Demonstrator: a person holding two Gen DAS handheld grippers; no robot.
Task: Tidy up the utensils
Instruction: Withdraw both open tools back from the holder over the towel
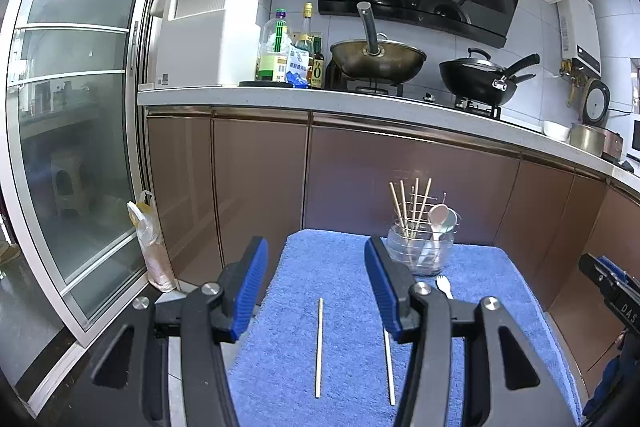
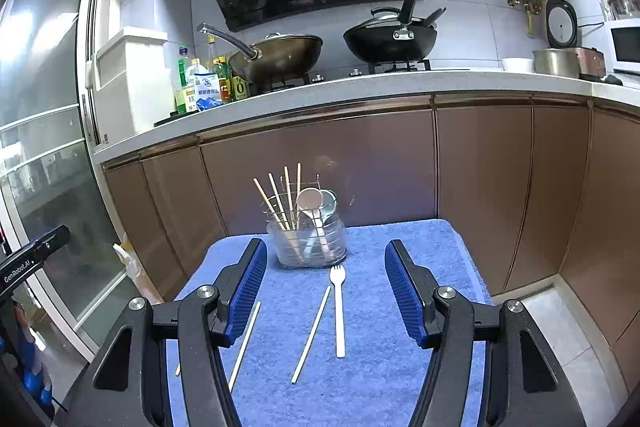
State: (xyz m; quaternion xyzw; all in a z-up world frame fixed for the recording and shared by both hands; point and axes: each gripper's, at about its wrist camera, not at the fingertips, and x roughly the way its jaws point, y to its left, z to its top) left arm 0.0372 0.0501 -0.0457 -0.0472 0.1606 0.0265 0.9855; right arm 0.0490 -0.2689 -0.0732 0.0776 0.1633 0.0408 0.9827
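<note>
A blue towel [image 1: 340,267] covers a small surface in front of the brown cabinets. At its far edge stands a clear glass jar [image 1: 420,251] [image 2: 308,247] holding several upright chopsticks [image 2: 280,199] and two spoons [image 2: 310,199]. Two loose chopsticks [image 1: 319,347] [image 1: 389,371] lie lengthwise on the towel; the right wrist view shows them too [image 2: 245,343] [image 2: 312,333]. A white plastic fork [image 2: 340,307] [image 1: 444,287] lies beside them, tines toward the jar. My left gripper [image 1: 316,247] hovers open over the left chopstick. My right gripper [image 2: 326,247] is open above the fork, nothing between its fingers.
Behind the towel runs a white counter [image 2: 360,87] with a brown wok [image 2: 280,55], a black wok [image 2: 390,43] and oil bottles [image 1: 280,47]. A sliding glass door [image 1: 80,107] stands left, with a plastic bag [image 1: 148,239] on the floor beside it.
</note>
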